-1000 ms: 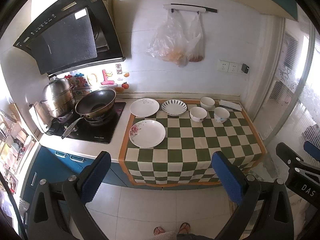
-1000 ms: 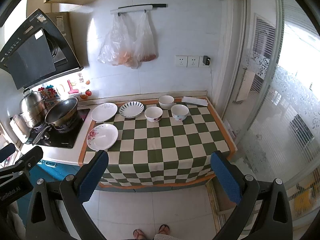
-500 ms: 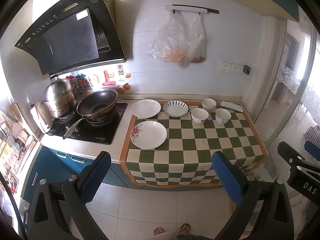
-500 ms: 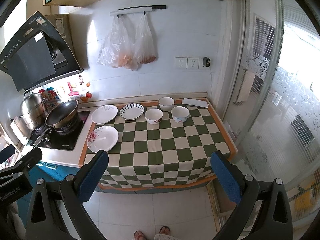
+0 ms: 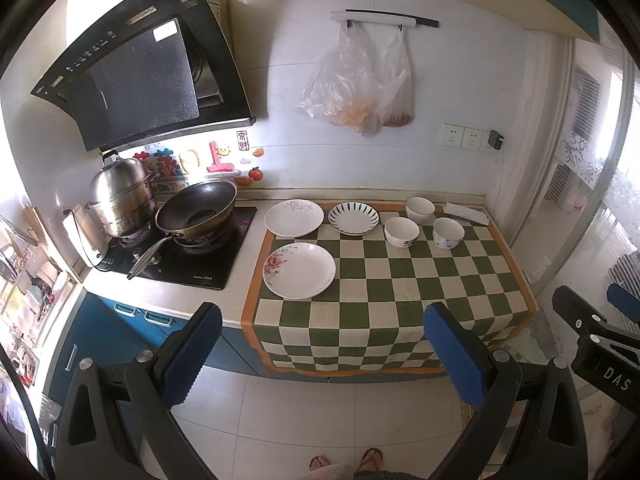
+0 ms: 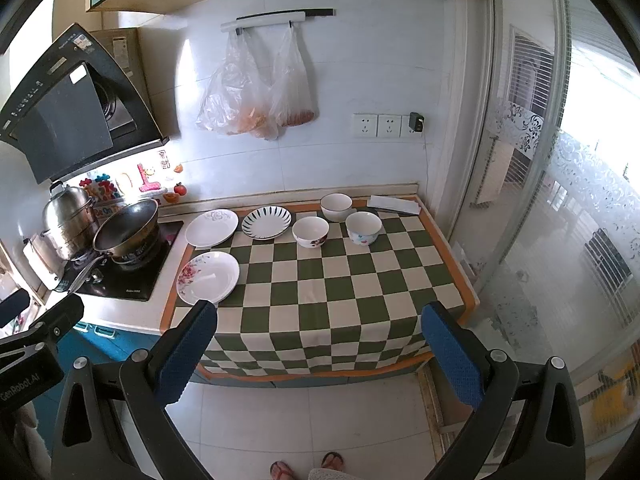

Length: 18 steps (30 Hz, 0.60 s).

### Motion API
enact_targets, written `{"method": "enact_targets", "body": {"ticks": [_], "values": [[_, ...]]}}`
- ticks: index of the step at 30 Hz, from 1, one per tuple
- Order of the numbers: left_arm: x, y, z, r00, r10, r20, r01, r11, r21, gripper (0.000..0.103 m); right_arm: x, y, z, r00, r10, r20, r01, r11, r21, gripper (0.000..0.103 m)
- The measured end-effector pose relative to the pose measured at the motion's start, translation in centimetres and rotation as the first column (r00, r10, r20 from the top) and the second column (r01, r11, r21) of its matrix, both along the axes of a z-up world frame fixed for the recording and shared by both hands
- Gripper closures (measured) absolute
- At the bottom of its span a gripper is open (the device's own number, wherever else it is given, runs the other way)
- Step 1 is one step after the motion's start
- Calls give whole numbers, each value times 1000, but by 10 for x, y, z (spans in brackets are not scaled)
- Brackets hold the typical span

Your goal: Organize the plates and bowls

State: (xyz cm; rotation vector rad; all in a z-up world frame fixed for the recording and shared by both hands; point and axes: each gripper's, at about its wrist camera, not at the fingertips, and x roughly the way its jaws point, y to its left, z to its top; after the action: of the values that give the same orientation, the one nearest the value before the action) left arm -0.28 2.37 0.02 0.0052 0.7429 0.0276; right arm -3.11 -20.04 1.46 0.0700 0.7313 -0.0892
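A person standing back from a kitchen counter holds the left gripper [image 5: 320, 352] and the right gripper [image 6: 316, 348] out over the floor, both sets of tongs spread wide apart and holding nothing, with the crockery laid out well ahead of them on a green-and-cream checked cloth [image 5: 384, 280]. Nearest the left tongs, ahead and slightly to their left, lies a rose-patterned plate [image 5: 299, 269]; beyond it sit a plain white plate [image 5: 294, 217] and, just beside that, a black-striped plate [image 5: 353, 218]. Farther to the right, and more in line with the right tongs, three bowls form a loose cluster: a floral bowl [image 6: 310, 231], a blue-patterned bowl [image 6: 363, 228] and a white bowl [image 6: 336, 207] behind them near the wall. A wok [image 5: 196, 210] and a steel pot [image 5: 120, 200] occupy the stove far off to the left. Nothing appears stacked yet, so the job looks to be at its opening approach. The next move likely calls for bringing one pair of tongs forward and down to a plate rim or bowl wall, edge between the fingers, before closing; the low plate rims lying flat on the cloth may prove the harder grip.
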Motion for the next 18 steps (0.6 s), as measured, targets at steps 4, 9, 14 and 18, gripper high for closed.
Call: {"method": "enact_targets", "body": {"ticks": [4,9,14,18], "values": [[0,0,0,1000,1,-1,-1,1000,3,0,1,-1,-1,1000,2,0,-2,1000,2,0],[0,2,1,1000,3,-3,-3,1000,5,0,3,-1,-3,1000,5,1,-5,1000,6,0],[7,3,0,1000,11,-2,-11,1000,6,0,10,-5,-8,1000,15,-5,-14,999,34,0],[22,3,-12,1000,25,-3,-25,1000,-8,0,22,-10,-23,999,36,-19,-35,997,63,0]]}}
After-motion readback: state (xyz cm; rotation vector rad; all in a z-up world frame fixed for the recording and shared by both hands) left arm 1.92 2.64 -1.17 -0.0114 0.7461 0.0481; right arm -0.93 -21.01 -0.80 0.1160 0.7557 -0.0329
